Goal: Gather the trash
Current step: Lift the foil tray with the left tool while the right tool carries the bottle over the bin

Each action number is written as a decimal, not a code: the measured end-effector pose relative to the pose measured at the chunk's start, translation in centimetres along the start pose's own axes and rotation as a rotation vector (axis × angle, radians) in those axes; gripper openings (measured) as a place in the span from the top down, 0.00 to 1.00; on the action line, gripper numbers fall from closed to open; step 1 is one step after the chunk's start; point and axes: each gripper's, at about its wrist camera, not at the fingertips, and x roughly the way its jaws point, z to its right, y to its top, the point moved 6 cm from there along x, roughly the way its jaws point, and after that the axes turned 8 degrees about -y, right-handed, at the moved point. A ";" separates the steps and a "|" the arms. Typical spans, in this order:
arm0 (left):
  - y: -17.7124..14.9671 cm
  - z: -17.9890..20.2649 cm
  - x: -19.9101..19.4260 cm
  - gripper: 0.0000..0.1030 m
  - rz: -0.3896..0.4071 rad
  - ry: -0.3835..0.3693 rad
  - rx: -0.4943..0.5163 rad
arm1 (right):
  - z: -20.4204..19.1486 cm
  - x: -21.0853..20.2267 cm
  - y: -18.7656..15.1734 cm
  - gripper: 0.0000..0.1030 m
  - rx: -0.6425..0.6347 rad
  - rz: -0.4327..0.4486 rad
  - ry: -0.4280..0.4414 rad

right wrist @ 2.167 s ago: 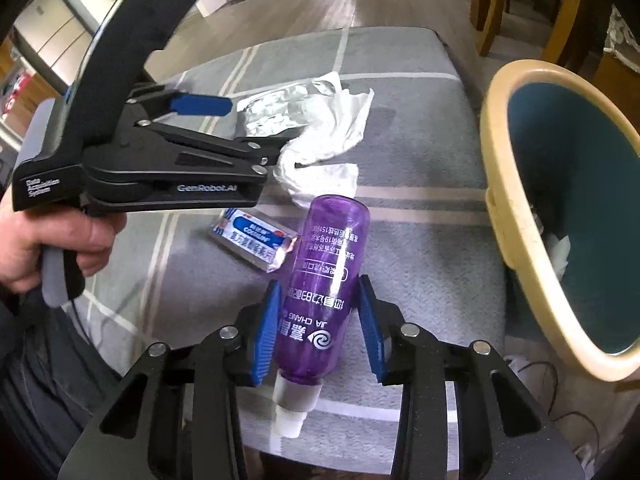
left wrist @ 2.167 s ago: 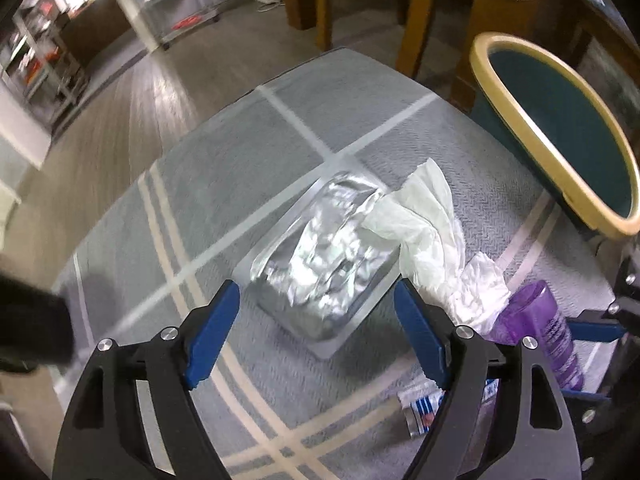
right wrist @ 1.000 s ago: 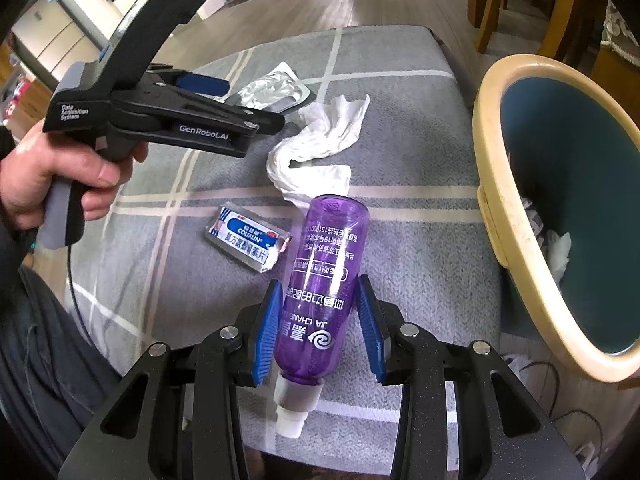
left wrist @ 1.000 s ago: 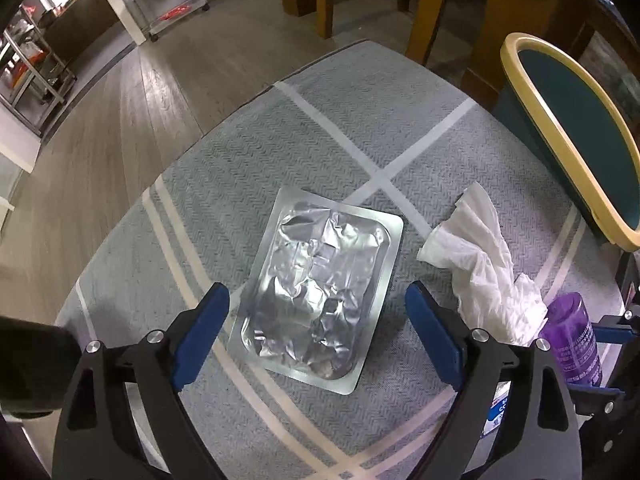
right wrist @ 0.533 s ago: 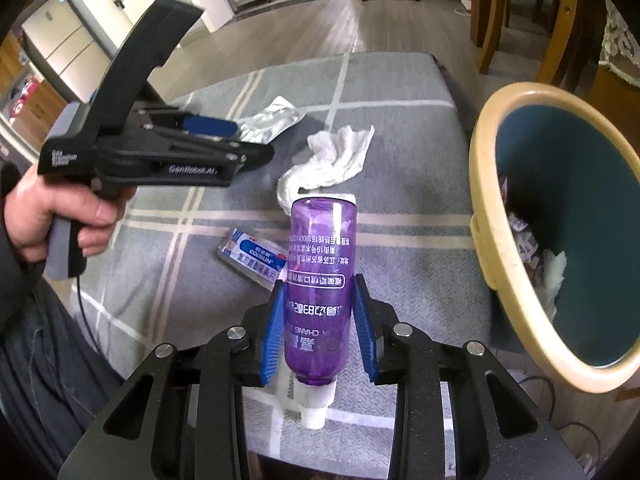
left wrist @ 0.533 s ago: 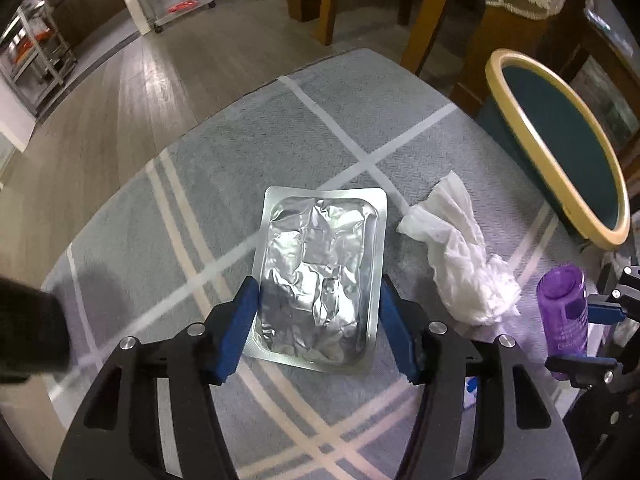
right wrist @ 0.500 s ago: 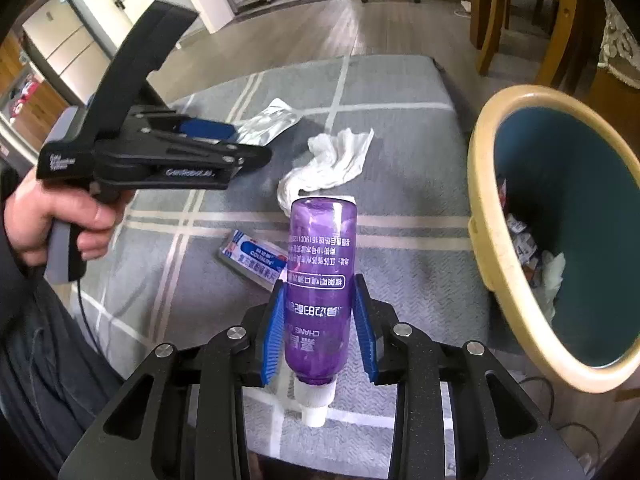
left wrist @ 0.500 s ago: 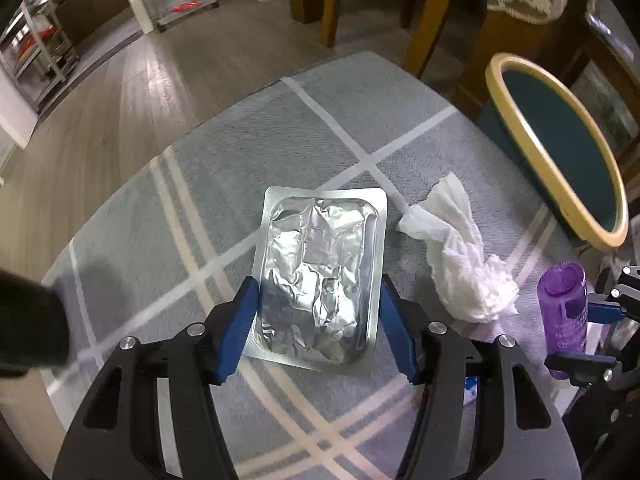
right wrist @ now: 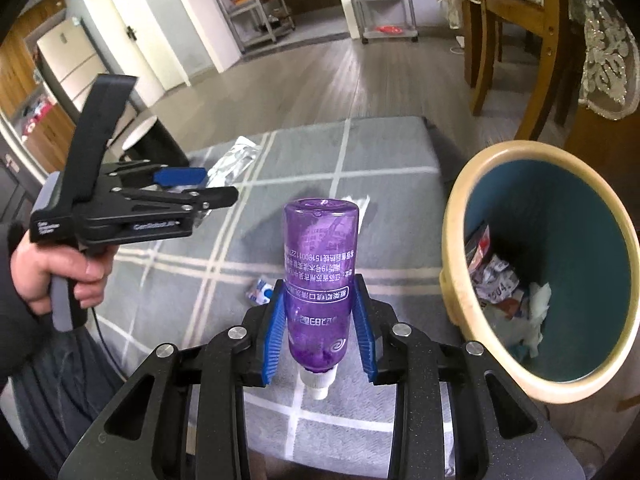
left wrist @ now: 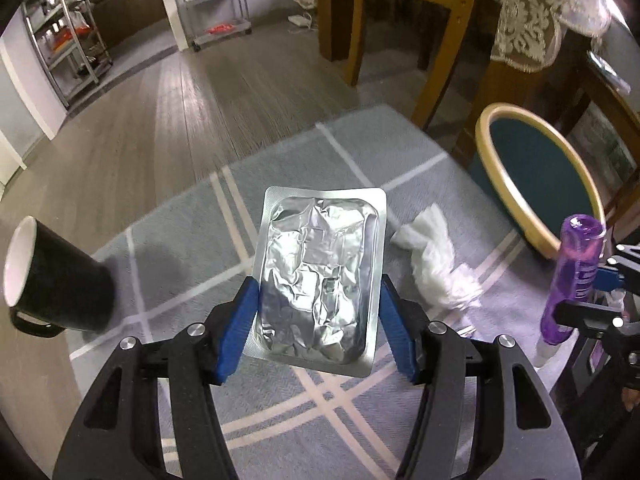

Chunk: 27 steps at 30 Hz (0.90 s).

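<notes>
My left gripper [left wrist: 318, 316] is shut on a silver foil tray [left wrist: 318, 276], held up off the grey plaid cushion [left wrist: 192, 248] by its two long edges. In the right wrist view that left gripper [right wrist: 188, 188] shows at the left, with the foil tray [right wrist: 234, 160] sticking out past it. My right gripper [right wrist: 318, 320] is shut on a purple plastic bottle [right wrist: 320, 272], cap toward the camera, lifted above the cushion [right wrist: 384, 152]. The same bottle [left wrist: 572, 272] stands at the right edge of the left wrist view. The teal bin with a cream rim [right wrist: 452, 248] is to the right, trash inside.
A crumpled white tissue [left wrist: 436, 264] and a small blue-and-white packet [right wrist: 260, 292] lie on the cushion. A black mug [left wrist: 56, 284] stands at the cushion's left edge. Wooden chair legs [left wrist: 444, 44] and a lace tablecloth [left wrist: 532, 20] are behind the bin [left wrist: 500, 184].
The left gripper closed on the foil tray and lifted it off the cushion. The right gripper rose with the purple bottle, and its view tilted up toward the room.
</notes>
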 end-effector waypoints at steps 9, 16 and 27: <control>1.0 3.8 -2.2 0.42 0.053 -0.025 0.025 | 2.4 -2.6 1.5 0.67 0.039 0.083 0.000; 2.2 7.1 -2.6 0.42 0.078 -0.069 0.043 | 6.5 -4.4 2.3 0.67 0.125 0.129 -0.012; 4.9 12.9 -2.1 0.42 0.100 -0.152 0.068 | 11.6 -6.8 4.0 0.67 0.196 0.180 -0.069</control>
